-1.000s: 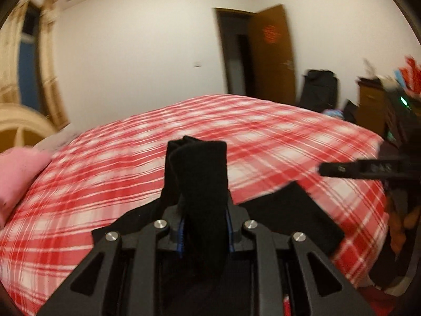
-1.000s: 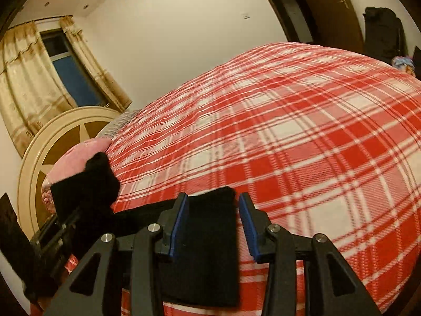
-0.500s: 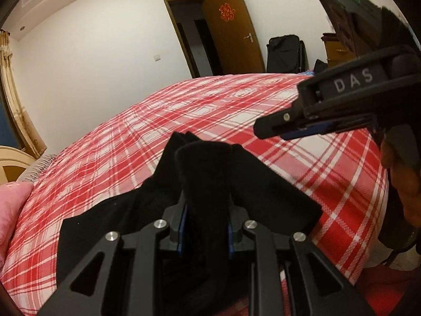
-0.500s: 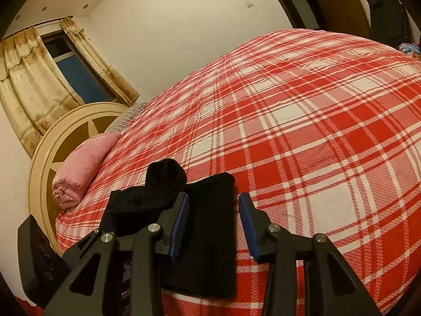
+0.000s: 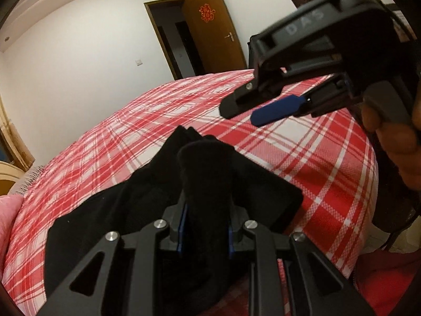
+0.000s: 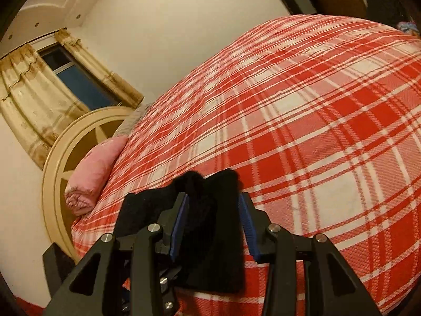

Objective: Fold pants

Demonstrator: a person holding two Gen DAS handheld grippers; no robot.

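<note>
Readable markings: one lettering, one door emblem.
Lettering "DAS", pale and blurred, on the black housing of the right gripper point(image 5: 246, 106), seen in the left wrist view. Red decorative emblem, resembling a Chinese character but too small to read, on the brown door point(image 5: 210, 29) in the same view. Nothing legible in the right wrist view.

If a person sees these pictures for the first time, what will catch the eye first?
First comes the red and white plaid bedspread that fills both views. Next are the black pants lying near its front edge, one bunch clamped in the left gripper. The right gripper hangs open above them.
</note>
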